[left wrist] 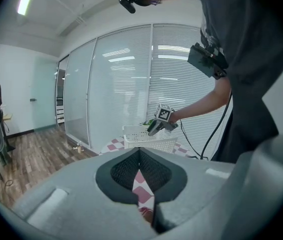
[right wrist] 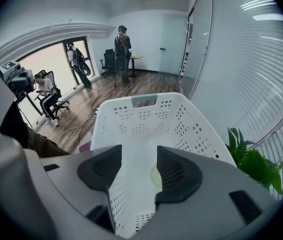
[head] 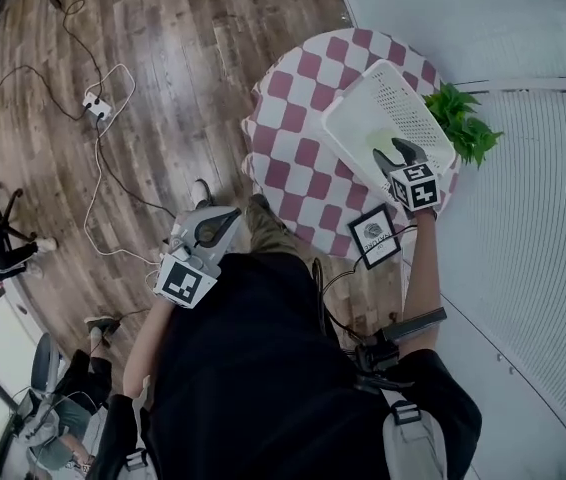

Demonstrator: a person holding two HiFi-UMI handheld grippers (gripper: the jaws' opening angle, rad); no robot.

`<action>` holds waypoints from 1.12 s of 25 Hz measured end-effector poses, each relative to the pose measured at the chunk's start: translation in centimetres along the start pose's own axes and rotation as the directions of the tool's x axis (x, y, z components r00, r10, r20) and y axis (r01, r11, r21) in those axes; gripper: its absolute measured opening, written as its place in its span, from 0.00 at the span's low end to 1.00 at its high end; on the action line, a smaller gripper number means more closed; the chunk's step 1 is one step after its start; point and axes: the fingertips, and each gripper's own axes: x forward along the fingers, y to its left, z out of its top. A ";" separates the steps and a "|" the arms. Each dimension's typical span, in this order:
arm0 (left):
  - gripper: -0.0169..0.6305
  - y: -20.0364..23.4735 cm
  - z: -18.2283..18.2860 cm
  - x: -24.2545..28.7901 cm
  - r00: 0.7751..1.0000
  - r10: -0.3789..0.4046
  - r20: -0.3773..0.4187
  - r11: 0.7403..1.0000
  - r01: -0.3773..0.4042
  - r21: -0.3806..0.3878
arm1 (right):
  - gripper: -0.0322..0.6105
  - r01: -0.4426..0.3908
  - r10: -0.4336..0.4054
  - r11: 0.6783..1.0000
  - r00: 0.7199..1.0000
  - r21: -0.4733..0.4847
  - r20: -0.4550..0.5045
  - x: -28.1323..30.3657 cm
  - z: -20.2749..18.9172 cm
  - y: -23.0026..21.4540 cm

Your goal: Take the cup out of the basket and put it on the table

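**Left tool** (head: 201,240): I hold it low beside my body, over the wooden floor (head: 163,78) and well apart from the desk (head: 303,118). In the left gripper view its pads meet at the tips with nothing between them. I judge it parked there because this step needs only one tool.

**Framed card** (head: 374,236): it lies at the near edge of the checked desk, just beside the basket's near corner and outside my reach path.

**Right tool** (right wrist: 139,169): I carry it on an outstretched arm above the near end of the white basket (right wrist: 146,119). It points down into the basket and its jaws are spread, holding nothing. I judge the spread is kept so the pads can pass either side of the cup.

**Cup** (right wrist: 154,176): it shows as a pale green round shape on the basket floor. It lies below the gap between the jaws and is partly hidden by the right pad. I cannot tell whether it stands upright. It has not yet been lifted out.

**Plant** (head: 463,123): it stands at the far right of the basket, against the blinds and clear of the work.
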 end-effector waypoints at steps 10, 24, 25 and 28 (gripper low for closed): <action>0.04 0.1 -1.1 -0.2 0.997 0.060 -0.047 0.998 -0.060 0.008 | 0.32 -0.029 0.018 0.996 0.991 -0.082 -0.136 3.3 -2.6 -1.5; 0.04 0.7 -1.8 -0.9 0.994 0.083 -0.073 0.996 -0.081 0.020 | 0.32 -0.143 0.092 0.984 0.917 -0.105 -0.389 7.7 -6.8 -2.7; 0.04 0.6 -2.0 -0.9 0.993 0.086 -0.077 0.996 -0.085 0.016 | 0.32 -0.143 0.087 0.983 0.913 -0.113 -0.399 7.9 -6.7 -2.8; 0.04 0.4 -2.5 -1.0 0.992 0.087 -0.087 0.996 -0.087 0.001 | 0.32 -0.157 0.095 0.981 0.902 -0.115 -0.422 8.5 -6.7 -2.6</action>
